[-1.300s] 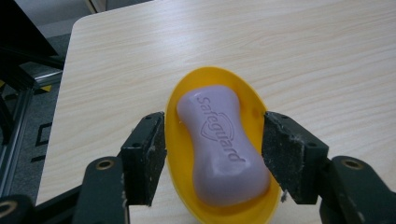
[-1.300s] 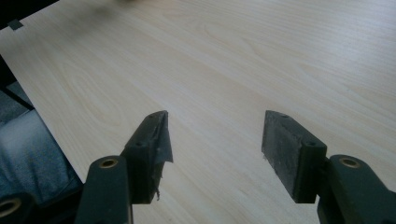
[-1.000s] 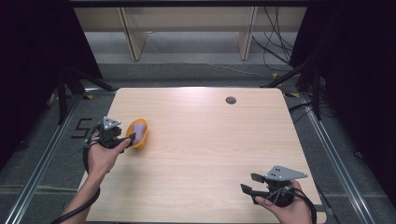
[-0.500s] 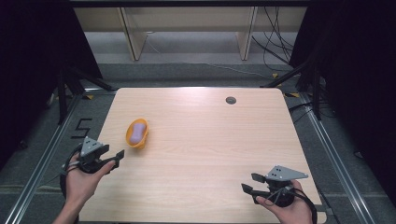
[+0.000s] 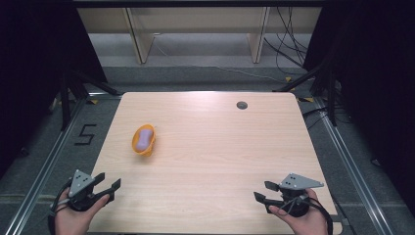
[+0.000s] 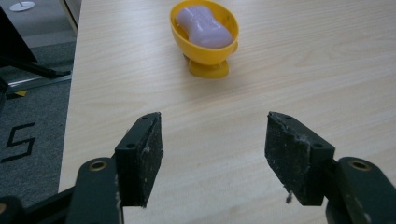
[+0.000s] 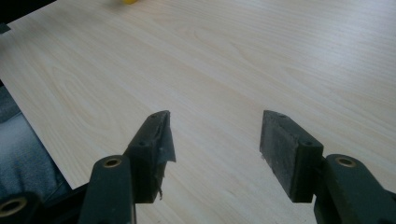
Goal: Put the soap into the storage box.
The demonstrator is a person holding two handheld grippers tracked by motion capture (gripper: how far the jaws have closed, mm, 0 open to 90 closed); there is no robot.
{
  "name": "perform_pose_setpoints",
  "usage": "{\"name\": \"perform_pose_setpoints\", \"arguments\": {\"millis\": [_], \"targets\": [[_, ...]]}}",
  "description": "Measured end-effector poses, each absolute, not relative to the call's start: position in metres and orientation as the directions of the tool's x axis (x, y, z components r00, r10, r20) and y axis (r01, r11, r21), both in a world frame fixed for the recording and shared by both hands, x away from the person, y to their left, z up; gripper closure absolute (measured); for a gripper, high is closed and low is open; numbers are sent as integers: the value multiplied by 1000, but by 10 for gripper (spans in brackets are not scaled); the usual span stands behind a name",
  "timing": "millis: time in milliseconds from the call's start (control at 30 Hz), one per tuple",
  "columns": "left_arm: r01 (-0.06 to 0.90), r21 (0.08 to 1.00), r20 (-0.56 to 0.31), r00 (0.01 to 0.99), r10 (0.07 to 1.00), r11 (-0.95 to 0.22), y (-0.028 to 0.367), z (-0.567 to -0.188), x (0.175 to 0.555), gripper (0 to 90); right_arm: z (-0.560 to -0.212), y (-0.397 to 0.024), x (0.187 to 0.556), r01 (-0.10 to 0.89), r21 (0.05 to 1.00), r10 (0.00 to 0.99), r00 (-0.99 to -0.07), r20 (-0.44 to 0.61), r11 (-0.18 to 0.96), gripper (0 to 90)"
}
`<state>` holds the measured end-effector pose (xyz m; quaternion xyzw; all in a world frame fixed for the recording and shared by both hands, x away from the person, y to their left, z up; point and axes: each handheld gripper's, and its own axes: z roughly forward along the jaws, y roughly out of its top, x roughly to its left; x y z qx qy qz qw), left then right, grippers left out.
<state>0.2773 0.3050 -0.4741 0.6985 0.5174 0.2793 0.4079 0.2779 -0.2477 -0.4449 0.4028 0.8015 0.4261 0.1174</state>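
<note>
Both my claws stand open and empty: left gripper lower left, right gripper lower right. The yellow cup holding the purple soap sits upright left of centre, seemingly released there.

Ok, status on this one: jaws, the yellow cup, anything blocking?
Left gripper open, empty. Right gripper open, empty. Yellow plastic cup with lilac bar stands free on the wooden table. Path clear.
</note>
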Motion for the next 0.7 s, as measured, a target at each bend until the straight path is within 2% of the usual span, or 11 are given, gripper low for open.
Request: {"name": "perform_pose_setpoints", "arguments": {"millis": [167,267,367,433,467,567,700], "targets": [[481,867,-29,311,950,-132,309,-492,265,368,-445,-248,278,541,782,749,-646,148,311,437],[504,856,-57,306,950,-111,309,-500,262,369,-447,-250,280,517,795,747,-653,127,317,436],[505,855,-51,306,951,-116,308,-501,263,369,-447,-252,281,500,801,759,-645,92,328,435],[487,865,-43,304,952,-117,309,-498,264,369,-449,-250,279,527,798,770,-624,129,293,435],[486,867,-47,302,952,-112,309,-498,264,369,-450,-252,281,500,806,759,-643,102,315,435],[490,865,-47,294,954,-109,311,-499,264,369,-450,-252,279,517,804,772,-624,121,292,435],[491,865,-52,298,953,-106,311,-500,266,369,-450,-255,280,499,806,771,-632,86,319,436]]}}
